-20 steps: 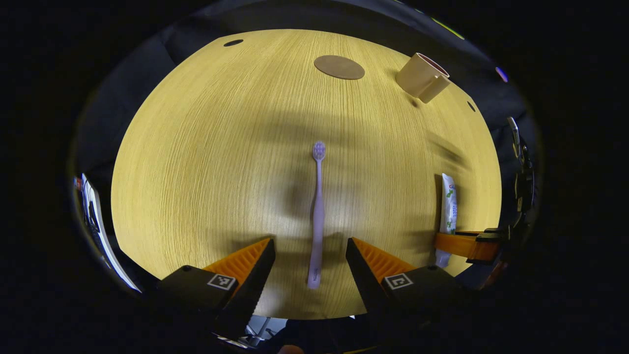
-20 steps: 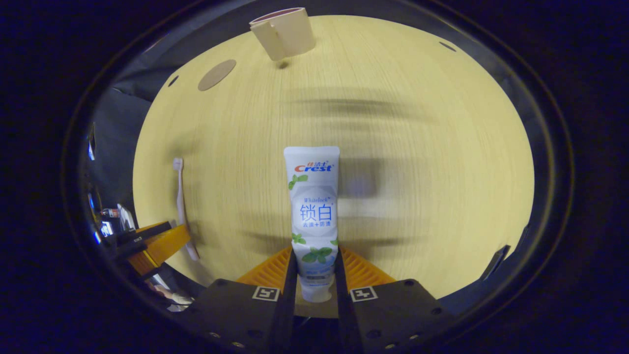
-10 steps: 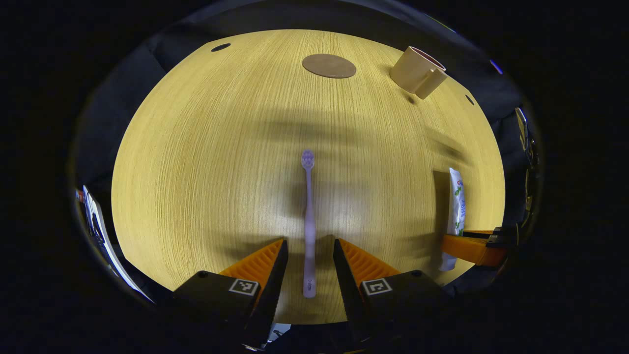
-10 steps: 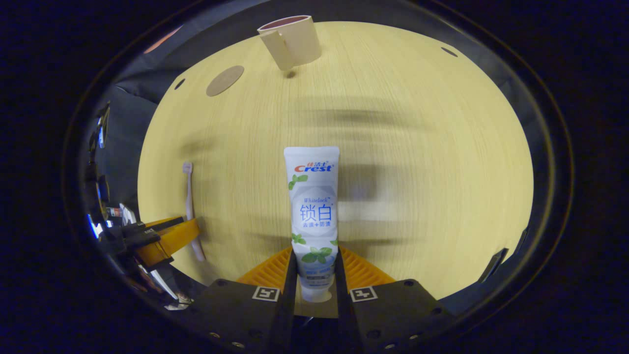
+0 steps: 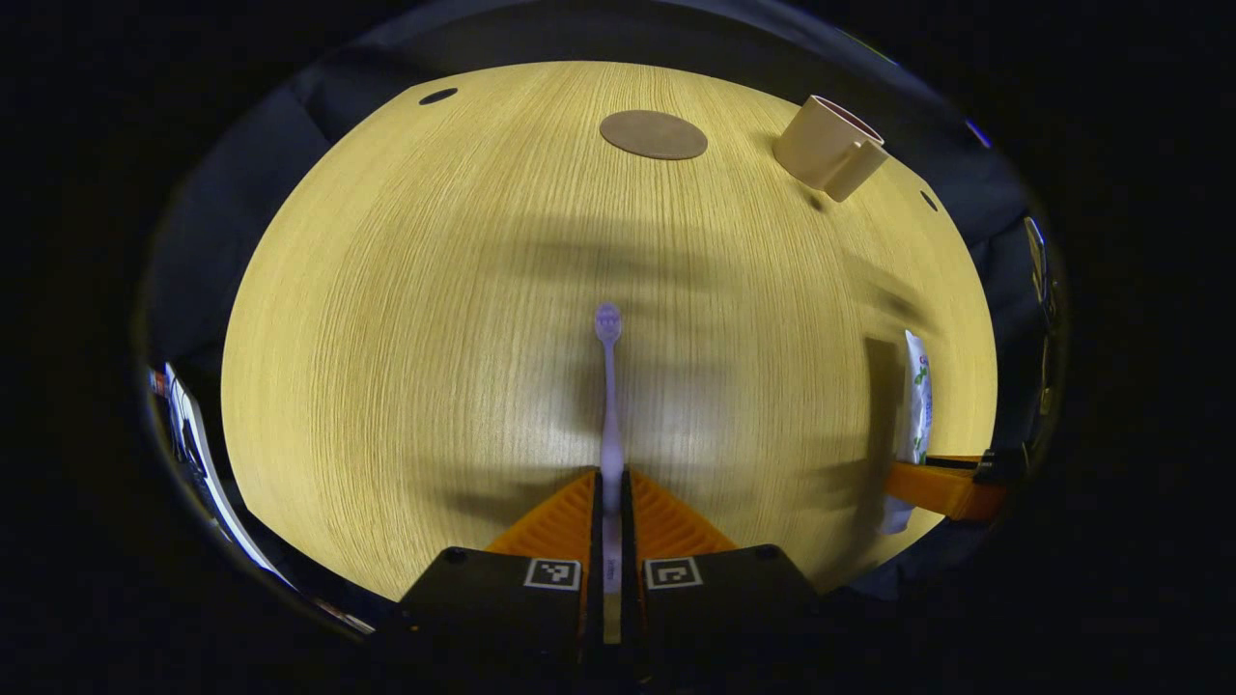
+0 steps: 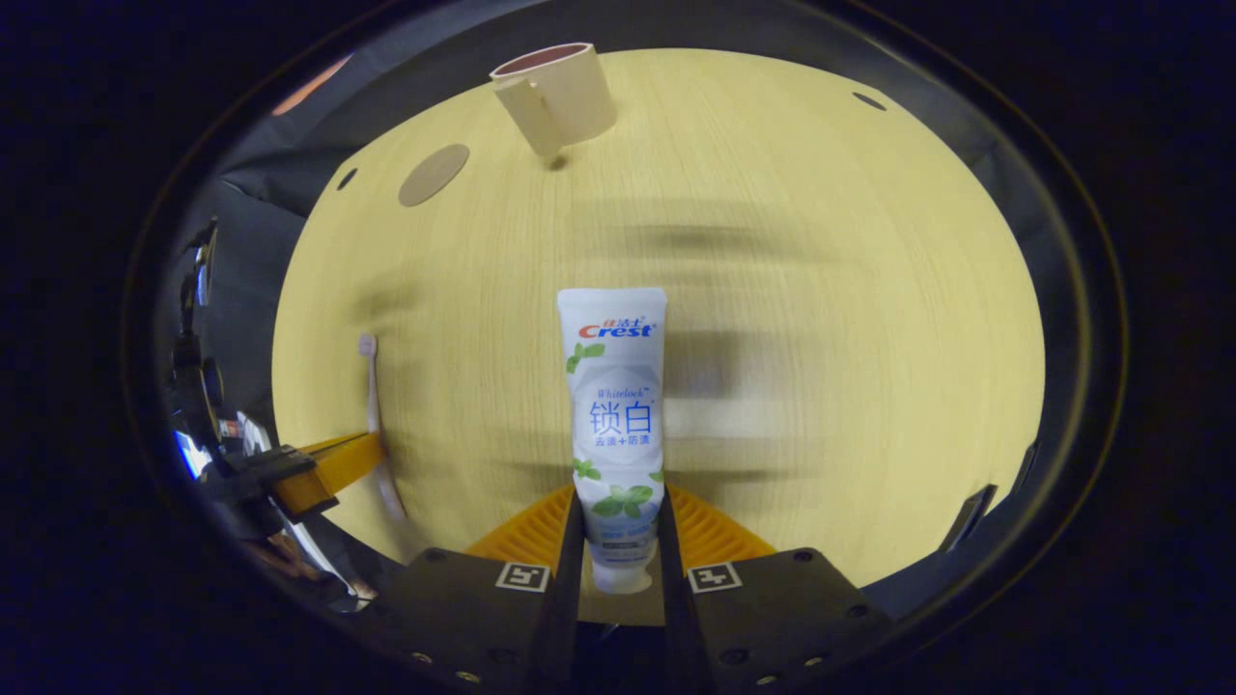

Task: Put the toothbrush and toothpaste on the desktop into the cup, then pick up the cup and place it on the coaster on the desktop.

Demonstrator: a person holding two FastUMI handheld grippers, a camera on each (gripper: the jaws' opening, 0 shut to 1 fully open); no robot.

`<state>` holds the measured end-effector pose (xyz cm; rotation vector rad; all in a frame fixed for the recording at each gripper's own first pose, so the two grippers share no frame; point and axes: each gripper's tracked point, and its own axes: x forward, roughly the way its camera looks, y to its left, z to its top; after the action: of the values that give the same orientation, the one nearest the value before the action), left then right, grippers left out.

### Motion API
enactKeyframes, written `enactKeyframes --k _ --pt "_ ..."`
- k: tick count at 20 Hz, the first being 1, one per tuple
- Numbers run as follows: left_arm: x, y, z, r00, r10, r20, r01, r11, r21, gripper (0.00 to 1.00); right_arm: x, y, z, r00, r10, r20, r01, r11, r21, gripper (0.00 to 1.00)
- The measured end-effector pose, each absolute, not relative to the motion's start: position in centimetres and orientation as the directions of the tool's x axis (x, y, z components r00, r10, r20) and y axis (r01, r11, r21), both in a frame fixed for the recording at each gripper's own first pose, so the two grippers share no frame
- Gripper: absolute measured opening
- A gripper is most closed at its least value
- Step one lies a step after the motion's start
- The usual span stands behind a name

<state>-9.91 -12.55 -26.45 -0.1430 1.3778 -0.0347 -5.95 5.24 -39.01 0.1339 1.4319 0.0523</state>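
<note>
Open desktop (image 5: 406, 319) up to cup (image 5: 821, 147)

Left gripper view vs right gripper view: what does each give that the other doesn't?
Left gripper view: close-up of the left tool shut on the toothbrush handle, bristle head pointing away. Right gripper view: close-up of the right tool shut on the toothpaste tube near its cap, printed face toward the camera. Shared: the wooden desktop, the cup and round coaster standing apart at the far side, and the opposite tool with its item off to one side.
</note>
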Motion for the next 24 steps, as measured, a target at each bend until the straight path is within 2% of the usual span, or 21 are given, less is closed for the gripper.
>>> enactKeyframes --k 9,10,11,12,17,24 --pt "-8.6 -25.1 -14.8 0.333 -0.120 -0.935 -0.018 0.991 -0.134 0.04 -5.4 4.8 -38.2 0.198 0.134 -0.971 0.029 0.989 0.142 0.36" --pt "-8.8 -23.8 -13.9 0.343 -0.124 -0.931 -0.025 0.990 -0.141 0.04 -5.1 4.5 -37.7 0.217 0.131 -0.967 0.028 0.990 0.141 0.36" --pt "-11.3 -17.4 -19.7 0.358 -0.123 -0.926 -0.030 0.989 -0.143 0.04 -4.6 4.3 -36.9 0.239 0.132 -0.962 0.026 0.990 0.142 0.36" --pt "-6.2 -22.0 -17.0 0.372 -0.122 -0.920 -0.031 0.989 -0.143 0.04 -4.1 4.1 -35.9 0.265 0.134 -0.955 0.027 0.989 0.147 0.36" --pt "-6.4 -24.4 -10.9 0.436 -0.108 -0.893 -0.024 0.991 -0.131 0.04 2.0 3.7 -30.5 0.456 0.143 -0.878 -0.002 0.987 0.159 0.36" --pt "-3.5 -24.6 -6.1 0.569 -0.080 -0.818 -0.009 0.995 -0.103 0.04 13.5 6.2 -21.5 0.729 0.159 -0.666 -0.118 0.987 0.106 0.36"
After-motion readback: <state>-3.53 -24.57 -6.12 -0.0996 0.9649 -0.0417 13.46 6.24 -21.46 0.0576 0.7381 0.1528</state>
